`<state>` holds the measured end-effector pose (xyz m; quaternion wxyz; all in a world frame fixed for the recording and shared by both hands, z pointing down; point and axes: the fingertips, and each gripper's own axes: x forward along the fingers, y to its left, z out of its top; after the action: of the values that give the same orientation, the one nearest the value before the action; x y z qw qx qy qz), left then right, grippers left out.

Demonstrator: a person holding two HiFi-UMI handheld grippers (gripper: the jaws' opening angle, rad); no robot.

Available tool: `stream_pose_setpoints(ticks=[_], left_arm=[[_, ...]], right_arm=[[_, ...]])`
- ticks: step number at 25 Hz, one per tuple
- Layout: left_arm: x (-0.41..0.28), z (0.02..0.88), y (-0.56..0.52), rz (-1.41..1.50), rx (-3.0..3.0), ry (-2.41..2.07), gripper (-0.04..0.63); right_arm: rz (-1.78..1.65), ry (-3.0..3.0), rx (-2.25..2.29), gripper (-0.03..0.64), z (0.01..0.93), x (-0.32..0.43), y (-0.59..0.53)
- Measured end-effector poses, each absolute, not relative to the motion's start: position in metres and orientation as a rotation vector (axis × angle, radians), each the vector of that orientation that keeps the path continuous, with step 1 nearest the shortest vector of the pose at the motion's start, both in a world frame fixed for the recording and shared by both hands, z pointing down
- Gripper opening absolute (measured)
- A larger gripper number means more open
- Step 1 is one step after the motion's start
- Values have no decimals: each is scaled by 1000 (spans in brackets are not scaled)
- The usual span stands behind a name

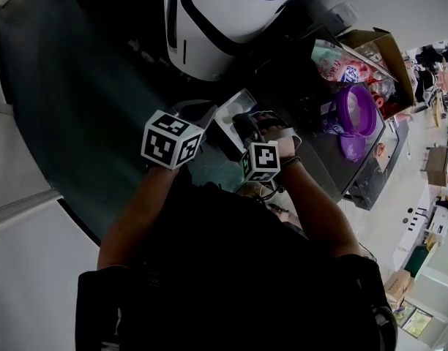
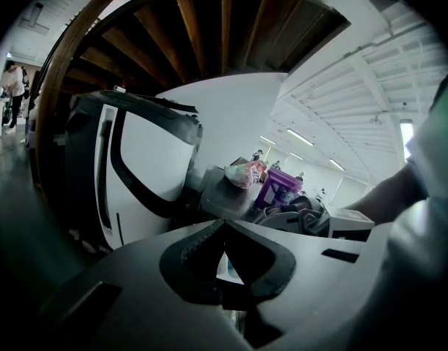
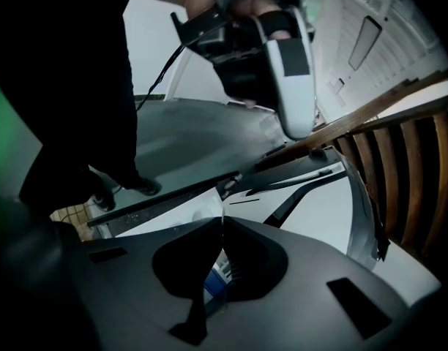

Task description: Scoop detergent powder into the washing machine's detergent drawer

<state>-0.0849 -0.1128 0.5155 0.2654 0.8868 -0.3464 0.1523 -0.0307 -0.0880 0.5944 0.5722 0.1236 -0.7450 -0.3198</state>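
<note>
Both of your grippers sit close together in the middle of the head view, above the dark surface [image 1: 70, 123], and neither is scooping yet. The left gripper [image 2: 224, 224] has its fingers closed tip to tip, with nothing between them that I can name. The right gripper [image 3: 222, 219] also has its fingers together, and only a bit of blue shows through the gap behind them. I see no scoop in any view.

The purple detergent tub [image 1: 353, 110] stands at the right of the head view, just beside the cardboard box [image 1: 381, 50] and well apart from both grippers. The washing machine [image 1: 209, 20] fills the top centre. A pale tray-like part [image 1: 233, 123] lies just ahead of the grippers. It may be the drawer, but I cannot be sure.

Your first job, I judge, is to open the right fingers and go to the tub at the right for the scoop. Clamp squarely across its handle so it cannot twist under load, take a modest load, and keep the bowl level on the way back. Steady the tub with your left gripper if it shifts.
</note>
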Motion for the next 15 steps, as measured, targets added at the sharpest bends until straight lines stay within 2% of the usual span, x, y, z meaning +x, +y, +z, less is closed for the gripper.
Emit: stream_pose_setpoints(ticks=[15], left_arm=[[-94, 521, -100, 409, 2383, -936, 8]], right_arm=[[-728, -1705, 359, 18, 601, -27, -89]])
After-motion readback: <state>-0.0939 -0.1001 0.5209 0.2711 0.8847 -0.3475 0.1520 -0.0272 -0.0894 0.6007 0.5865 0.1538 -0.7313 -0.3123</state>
